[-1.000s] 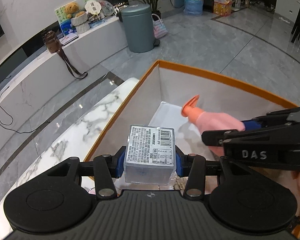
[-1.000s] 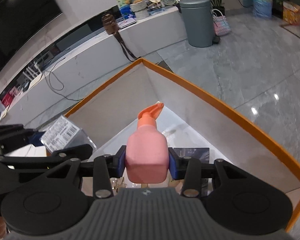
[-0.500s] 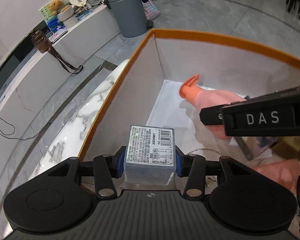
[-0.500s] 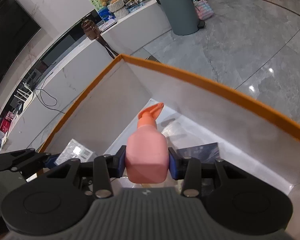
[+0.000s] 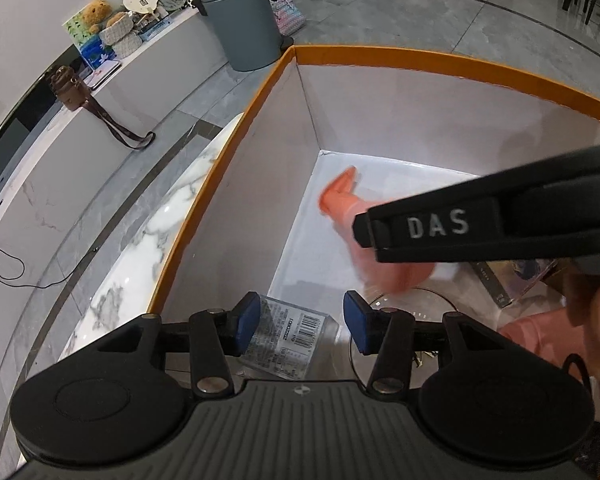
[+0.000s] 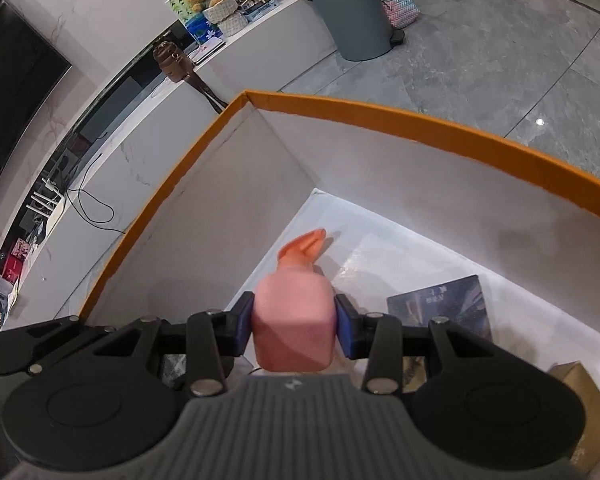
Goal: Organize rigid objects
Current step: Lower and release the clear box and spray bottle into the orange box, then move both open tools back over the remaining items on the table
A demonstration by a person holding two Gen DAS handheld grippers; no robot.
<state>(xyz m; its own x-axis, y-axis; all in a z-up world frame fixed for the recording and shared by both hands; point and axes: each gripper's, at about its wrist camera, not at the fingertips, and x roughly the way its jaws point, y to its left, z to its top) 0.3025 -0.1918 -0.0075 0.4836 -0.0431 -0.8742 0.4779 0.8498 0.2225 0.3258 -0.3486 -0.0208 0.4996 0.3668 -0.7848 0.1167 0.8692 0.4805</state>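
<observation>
You have a clear box [image 5: 290, 338] with a barcode label lying tilted at the near left of the bin [image 5: 420, 63], close against its left wall; the pads on either side no longer press it. Your pink pump bottle [image 6: 294, 326] points nozzle-first toward the bin's far corner, squeezed at its body, above the white floor. The bin is deep, white inside, orange-rimmed, and holds a dark book [image 6: 444, 312] at right.
</observation>
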